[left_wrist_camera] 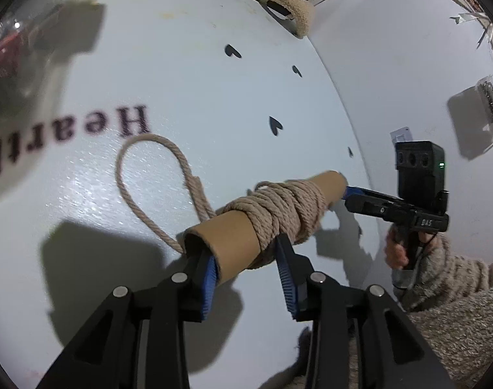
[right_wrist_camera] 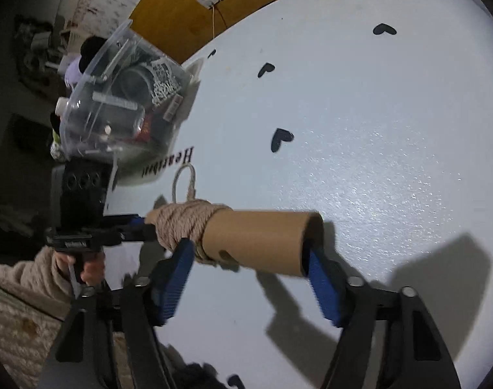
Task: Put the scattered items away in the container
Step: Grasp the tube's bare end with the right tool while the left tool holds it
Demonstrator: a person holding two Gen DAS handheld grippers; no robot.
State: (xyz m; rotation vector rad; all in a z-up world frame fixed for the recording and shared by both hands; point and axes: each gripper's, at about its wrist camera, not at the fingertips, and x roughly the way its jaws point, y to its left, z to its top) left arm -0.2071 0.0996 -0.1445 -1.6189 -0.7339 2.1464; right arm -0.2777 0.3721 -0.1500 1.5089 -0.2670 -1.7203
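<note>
Over the table (right_wrist_camera: pixel 376 129) we've got both grippers, left (left_wrist_camera: pixel 246 269) and right (right_wrist_camera: pixel 249 278), straddling the rope tube (right_wrist_camera: pixel 259 240), jaws spread and not clamped, bin (right_wrist_camera: pixel 116 97) already pretty full, so this one's still left.

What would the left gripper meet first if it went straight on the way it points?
The left gripper would meet the rope-wrapped cardboard tube almost at once: its fingers already straddle one end, and depth there is hard to judge.

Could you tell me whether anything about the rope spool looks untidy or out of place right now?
Yes: the rope is bunched unevenly around the middle of the cardboard tube, and a loose loop has come off the winding and trails onto the white table. It could snag.
</note>
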